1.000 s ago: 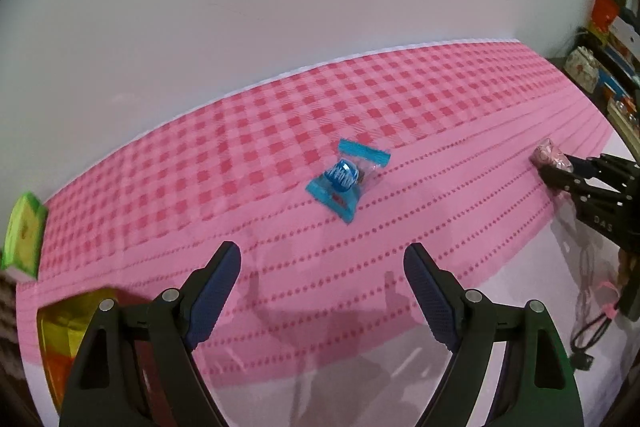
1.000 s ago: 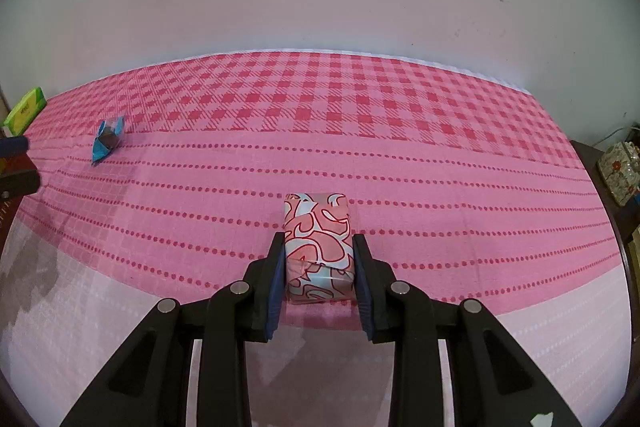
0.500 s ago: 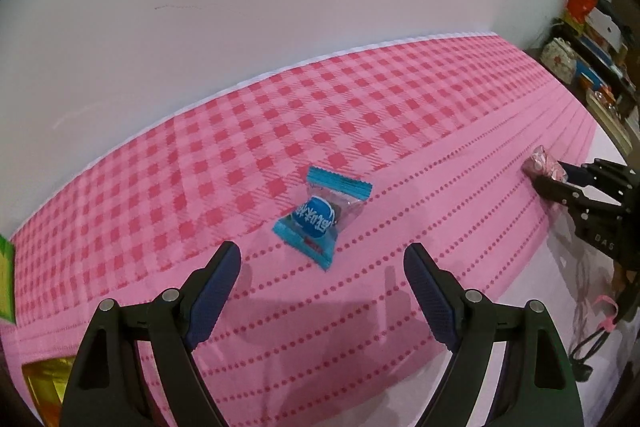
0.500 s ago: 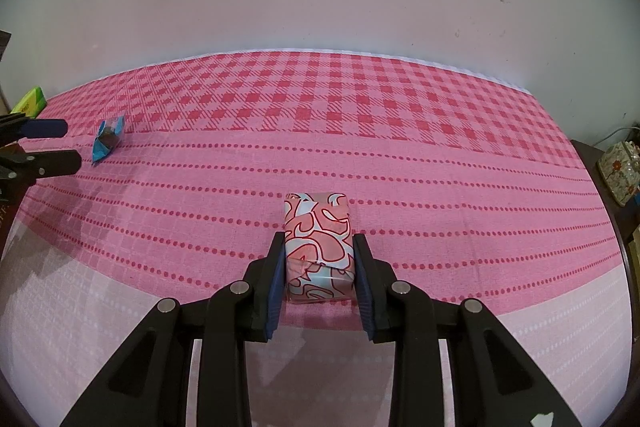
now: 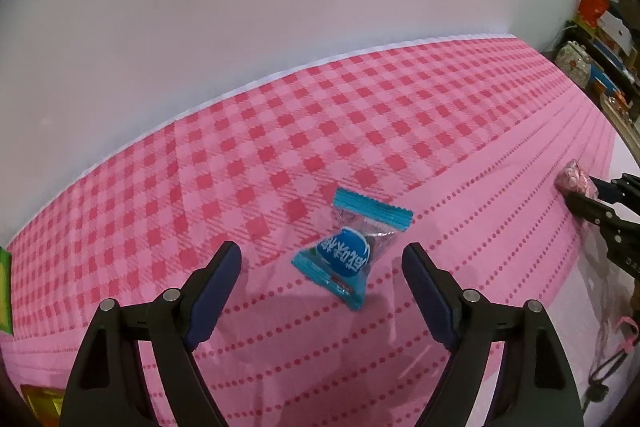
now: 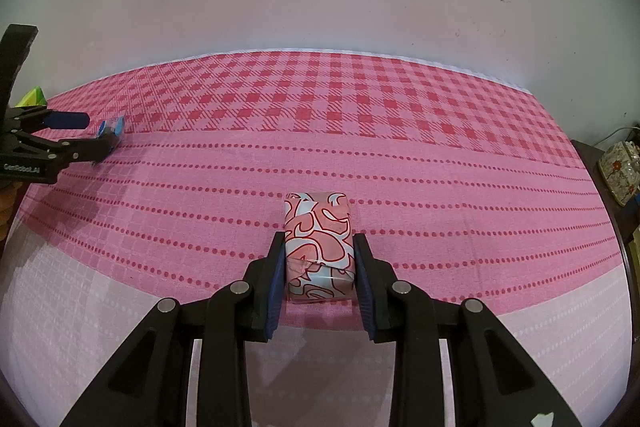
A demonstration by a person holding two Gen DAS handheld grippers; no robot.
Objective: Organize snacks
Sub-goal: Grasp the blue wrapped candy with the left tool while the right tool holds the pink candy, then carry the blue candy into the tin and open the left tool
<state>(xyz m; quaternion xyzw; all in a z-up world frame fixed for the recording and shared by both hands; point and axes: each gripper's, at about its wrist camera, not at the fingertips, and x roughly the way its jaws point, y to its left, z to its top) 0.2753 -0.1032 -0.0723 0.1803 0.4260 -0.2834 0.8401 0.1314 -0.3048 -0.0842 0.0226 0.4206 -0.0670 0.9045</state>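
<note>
Two handheld claws working over a pink checked tablecloth (image 6: 400, 155), each at a wrapped snack.

The left gripper (image 5: 322, 263) is standing wide with its jaws closing around a blue wrapped candy (image 5: 350, 253) lying on the cloth, its pads not touching it. The right gripper (image 6: 320, 259) is clenching a pink patterned snack packet (image 6: 318, 239) at the near middle of the cloth, well right of the candy.

We read "GenRobot.AI" in white on the left gripper (image 6: 96, 133) body. The blue candy wrapper (image 5: 347, 254) carries white characters we cannot make out.
</note>
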